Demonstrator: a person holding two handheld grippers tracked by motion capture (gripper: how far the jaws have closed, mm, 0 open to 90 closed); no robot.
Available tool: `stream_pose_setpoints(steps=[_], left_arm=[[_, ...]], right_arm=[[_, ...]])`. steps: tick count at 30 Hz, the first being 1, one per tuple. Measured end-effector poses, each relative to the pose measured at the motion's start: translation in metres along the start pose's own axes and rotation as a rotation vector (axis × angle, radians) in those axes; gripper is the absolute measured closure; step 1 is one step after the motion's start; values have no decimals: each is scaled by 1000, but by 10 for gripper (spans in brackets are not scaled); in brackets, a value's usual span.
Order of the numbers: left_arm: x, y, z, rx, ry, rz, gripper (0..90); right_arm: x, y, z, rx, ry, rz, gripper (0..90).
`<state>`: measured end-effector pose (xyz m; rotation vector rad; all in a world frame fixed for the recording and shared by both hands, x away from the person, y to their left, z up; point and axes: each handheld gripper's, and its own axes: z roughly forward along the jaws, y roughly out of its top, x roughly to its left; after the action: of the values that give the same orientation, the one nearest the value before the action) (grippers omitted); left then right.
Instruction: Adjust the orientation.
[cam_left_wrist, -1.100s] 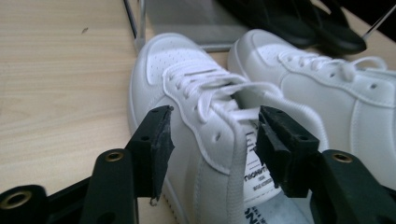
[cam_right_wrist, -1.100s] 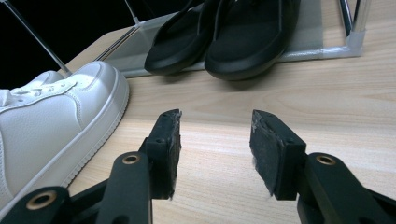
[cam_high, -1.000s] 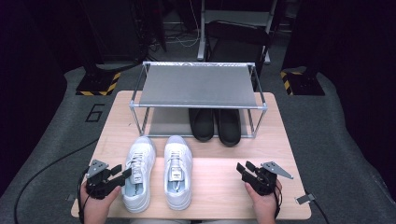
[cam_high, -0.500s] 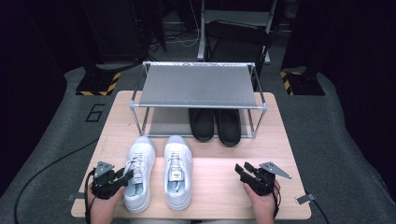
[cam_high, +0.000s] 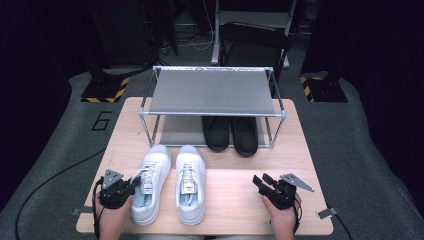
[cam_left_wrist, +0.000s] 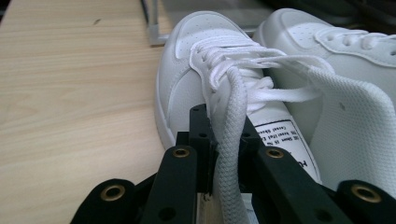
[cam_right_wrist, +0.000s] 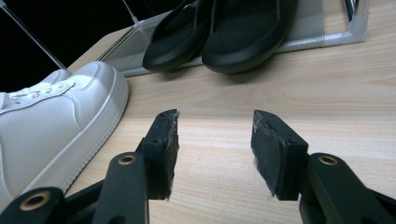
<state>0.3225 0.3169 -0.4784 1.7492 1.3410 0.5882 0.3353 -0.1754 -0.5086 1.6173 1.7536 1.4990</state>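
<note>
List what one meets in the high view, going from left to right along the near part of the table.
Left hand-held gripper, shut on a lace → left white sneaker → right white sneaker → bare table → right hand-held gripper, jaws open.

We are looking at a lab-style recording space, not a home. A bare wooden table (cam_high: 235, 200) stands on grey carpet (cam_high: 360, 150), with black-and-yellow hazard tape (cam_high: 102, 95) at the far left, loose cables (cam_high: 200, 45) and dark equipment stands (cam_high: 250, 20) beyond.
</note>
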Motion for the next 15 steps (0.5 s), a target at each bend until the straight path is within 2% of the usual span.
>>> stream_pose_setpoints(steps=[2,4,5,9,11,12,15], left_arm=[[0,4,7,-16,-6,7,820],[3,6,8,-5,-26,-3,811],[6,8,8,18,-46,-3,800],[10,9,7,42,-90,-5,705],[11,9,6,39,-96,-11,670],[13,8,6,35,-108,-26,652],[16,6,6,35,-120,-13,633]], right_arm=[[-1,-1,0,2,4,6,513],[-1,-1,0,-2,2,7,512],[-1,0,0,-4,2,7,512],[-2,-1,1,0,3,17,512],[-3,-2,1,1,3,20,512],[-3,-2,1,1,9,25,511],[-5,-1,0,0,9,38,511]])
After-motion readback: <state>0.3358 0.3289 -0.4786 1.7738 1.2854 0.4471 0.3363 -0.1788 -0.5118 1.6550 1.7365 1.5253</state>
